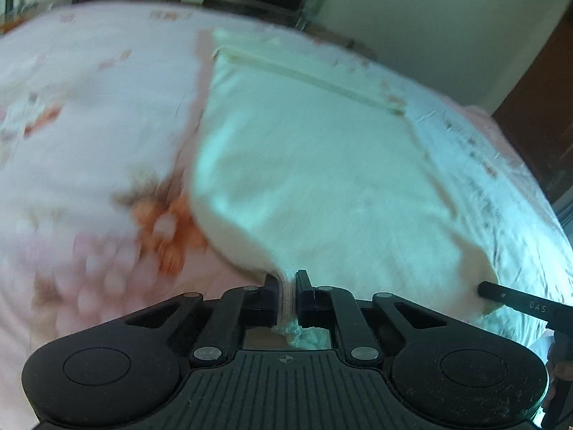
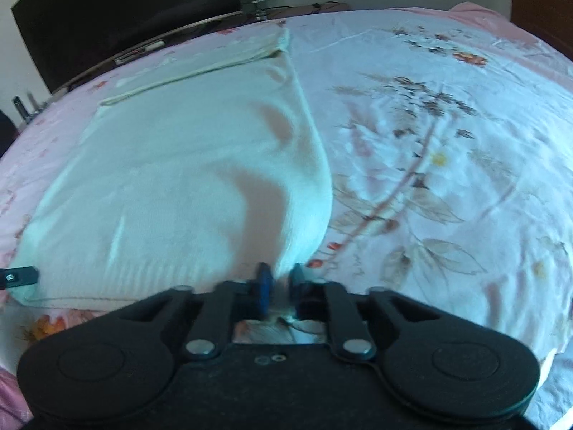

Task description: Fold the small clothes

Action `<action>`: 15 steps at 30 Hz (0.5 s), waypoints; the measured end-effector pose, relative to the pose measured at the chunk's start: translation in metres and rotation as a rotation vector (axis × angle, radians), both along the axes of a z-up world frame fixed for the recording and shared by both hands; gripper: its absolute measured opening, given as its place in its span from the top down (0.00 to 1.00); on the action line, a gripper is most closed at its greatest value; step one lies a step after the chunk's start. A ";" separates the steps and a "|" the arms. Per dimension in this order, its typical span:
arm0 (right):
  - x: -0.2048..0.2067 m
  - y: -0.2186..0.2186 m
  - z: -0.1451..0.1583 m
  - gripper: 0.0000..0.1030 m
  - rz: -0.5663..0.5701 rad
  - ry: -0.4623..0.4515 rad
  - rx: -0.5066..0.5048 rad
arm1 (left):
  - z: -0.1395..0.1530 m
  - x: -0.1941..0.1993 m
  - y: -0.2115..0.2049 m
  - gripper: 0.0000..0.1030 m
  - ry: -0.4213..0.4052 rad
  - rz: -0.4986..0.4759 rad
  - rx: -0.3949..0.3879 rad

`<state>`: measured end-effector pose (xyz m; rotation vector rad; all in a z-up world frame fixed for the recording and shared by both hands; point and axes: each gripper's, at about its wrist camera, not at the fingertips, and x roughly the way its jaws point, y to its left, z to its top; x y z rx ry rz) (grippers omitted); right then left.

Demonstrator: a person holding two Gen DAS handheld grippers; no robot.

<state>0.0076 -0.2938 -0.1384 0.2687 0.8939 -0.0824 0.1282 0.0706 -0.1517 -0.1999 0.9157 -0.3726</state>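
Observation:
A small pale mint-white garment (image 1: 308, 165) lies spread on a pink floral bedsheet (image 1: 89, 114). My left gripper (image 1: 286, 286) is shut on the garment's near left corner, with bunched cloth between its fingers. My right gripper (image 2: 279, 279) is shut on the garment's (image 2: 179, 179) near right corner. The near edge is lifted off the sheet between the two grippers. The far hem lies flat. The right gripper's finger shows in the left wrist view (image 1: 515, 299), and the left gripper's finger shows in the right wrist view (image 2: 19, 276).
The floral bedsheet (image 2: 429, 179) extends to the right of the garment. A dark television (image 2: 107, 18) and a low stand are beyond the bed's far edge. A brown door (image 1: 537, 89) is at the right.

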 end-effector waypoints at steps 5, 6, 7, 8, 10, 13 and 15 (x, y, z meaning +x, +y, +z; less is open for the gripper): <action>0.022 0.000 0.029 0.91 0.031 -0.125 0.019 | 0.032 0.031 -0.011 0.91 -0.126 0.014 0.002; 0.029 -0.003 0.035 0.91 0.029 -0.145 0.030 | 0.037 0.040 -0.013 0.91 -0.148 0.021 0.006; 0.039 -0.005 0.041 0.91 0.026 -0.168 0.041 | 0.042 0.049 -0.014 0.91 -0.164 0.029 0.009; 0.046 -0.007 0.045 0.91 0.026 -0.181 0.040 | 0.046 0.058 -0.014 0.91 -0.178 0.038 0.012; 0.066 -0.012 0.053 0.91 0.030 -0.211 0.028 | 0.053 0.078 -0.019 0.91 -0.210 0.047 0.034; 0.098 -0.018 0.060 0.91 0.033 -0.242 0.018 | 0.064 0.109 -0.027 0.91 -0.254 0.065 0.054; 0.118 -0.022 0.062 0.91 0.034 -0.261 0.009 | 0.069 0.133 -0.031 0.91 -0.275 0.081 0.058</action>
